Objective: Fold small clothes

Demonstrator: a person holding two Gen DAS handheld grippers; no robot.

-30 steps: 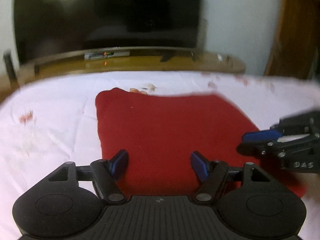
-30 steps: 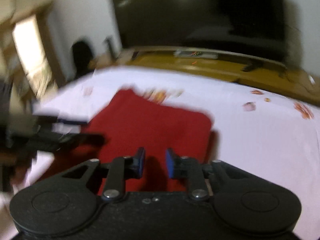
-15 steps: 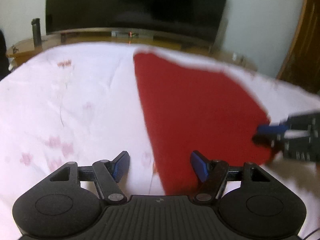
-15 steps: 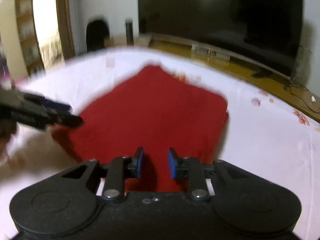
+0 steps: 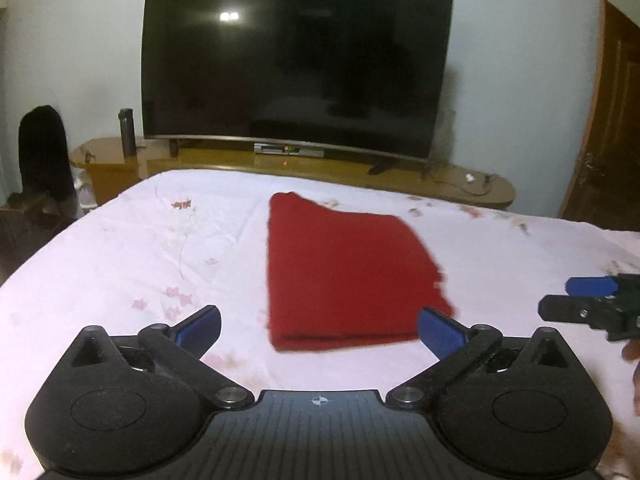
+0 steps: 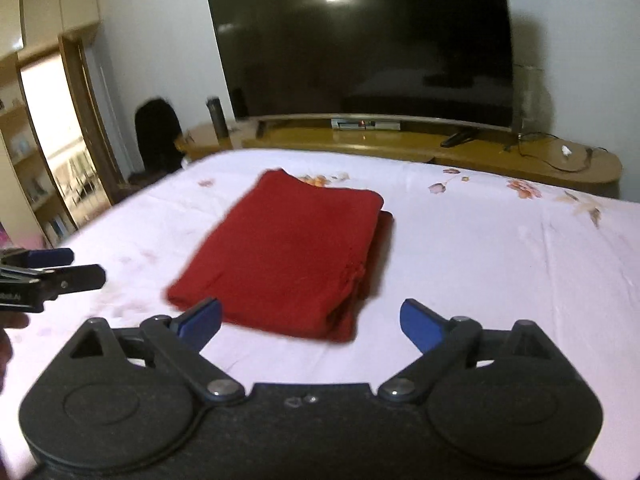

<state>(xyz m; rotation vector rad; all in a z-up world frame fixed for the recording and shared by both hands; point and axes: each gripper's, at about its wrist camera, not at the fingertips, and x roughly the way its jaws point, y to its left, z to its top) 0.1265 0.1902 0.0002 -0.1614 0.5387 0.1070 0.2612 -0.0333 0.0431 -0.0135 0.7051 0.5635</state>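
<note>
A red cloth (image 5: 348, 272) lies folded in a thick rectangle on the white floral bedsheet (image 5: 140, 256); the right wrist view shows its stacked layers (image 6: 288, 252). My left gripper (image 5: 320, 322) hovers just short of the cloth's near edge, its jaws opening wide with nothing between the pads. My right gripper (image 6: 310, 314) hangs over the near right corner, jaws also opening and empty. Each gripper appears in the other's view: the right gripper (image 5: 560, 297) at the right edge, the left gripper (image 6: 86, 266) at the left edge.
A large dark television (image 5: 296, 68) stands on a long wooden stand (image 5: 440, 180) beyond the bed's far edge. A dark bottle (image 5: 127, 132) and a black chair (image 5: 42, 152) sit to the left. A wooden door (image 5: 608, 128) is at right, a doorway (image 6: 60, 132) at left.
Both grippers have drawn back and up from the red cloth, and both jaws have spread wide. The right gripper's narrow gap is now broad. The cloth lies released and folded.
</note>
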